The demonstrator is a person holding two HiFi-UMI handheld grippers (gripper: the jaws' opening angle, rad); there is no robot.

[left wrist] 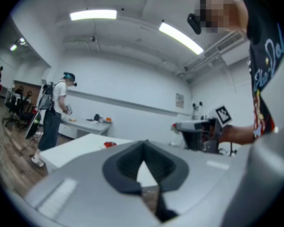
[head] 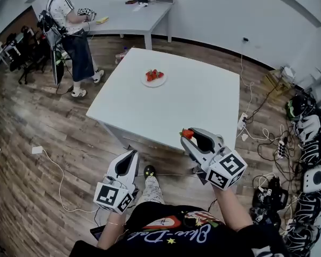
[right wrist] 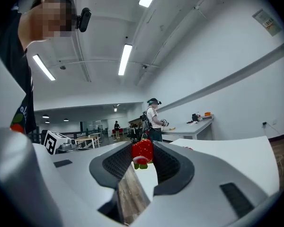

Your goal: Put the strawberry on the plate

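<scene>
My right gripper (head: 186,135) is shut on a red strawberry (head: 188,134) and hangs over the near edge of the white table (head: 192,106). In the right gripper view the strawberry (right wrist: 142,152) sits pinched at the jaw tips, green leaves downward. A white plate (head: 154,80) holding strawberries (head: 154,75) rests toward the table's far side, well beyond the held fruit. My left gripper (head: 131,154) is low at the left, off the table above the floor, shut with nothing in it. From the left gripper view the plate's strawberries (left wrist: 110,144) show as a red spot on the tabletop.
A person (head: 72,33) stands at the far left beside a second white table (head: 128,16) with small items. Cables and helmets (head: 310,143) lie on the floor to the right. A white cable (head: 59,181) runs across the wooden floor at the left.
</scene>
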